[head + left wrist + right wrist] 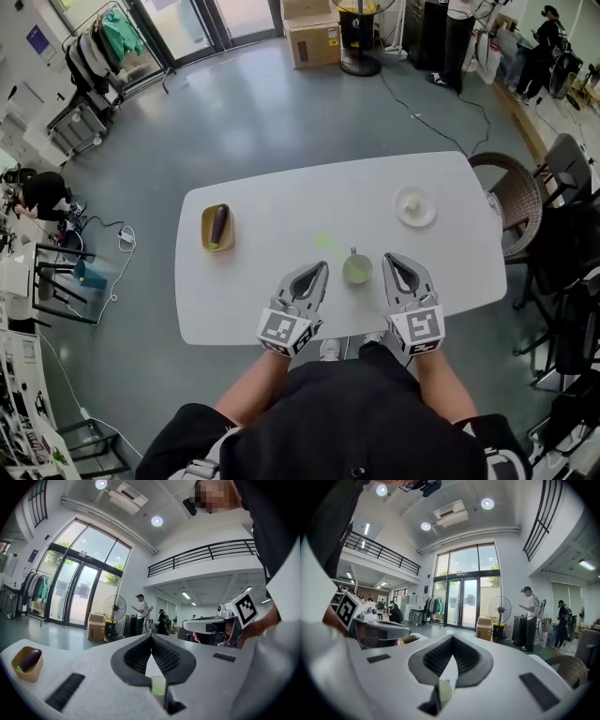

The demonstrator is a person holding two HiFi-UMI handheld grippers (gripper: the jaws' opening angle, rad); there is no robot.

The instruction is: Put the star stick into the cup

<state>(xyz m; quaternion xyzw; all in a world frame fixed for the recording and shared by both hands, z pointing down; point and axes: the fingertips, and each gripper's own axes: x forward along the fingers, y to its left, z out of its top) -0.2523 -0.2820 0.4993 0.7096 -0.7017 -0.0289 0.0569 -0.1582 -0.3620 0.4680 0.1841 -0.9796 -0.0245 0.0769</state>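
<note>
A small green cup (357, 269) stands on the white table (281, 202) near its front edge. Just behind and to the left of it lies the pale green star stick (327, 245), flat on the tabletop. My left gripper (322, 267) rests left of the cup, shut and holding nothing. My right gripper (389, 259) sits right of the cup, also shut with nothing in it. In the left gripper view the jaw tips (151, 637) meet, and in the right gripper view the jaw tips (452, 637) meet too. Neither gripper touches the stick or the cup.
A yellow bowl (204, 230) with an eggplant (217, 225) sits at the table's left. A white plate (414, 205) with a pale item is at the back right. A wicker chair (514, 197) stands by the right end. People stand far off.
</note>
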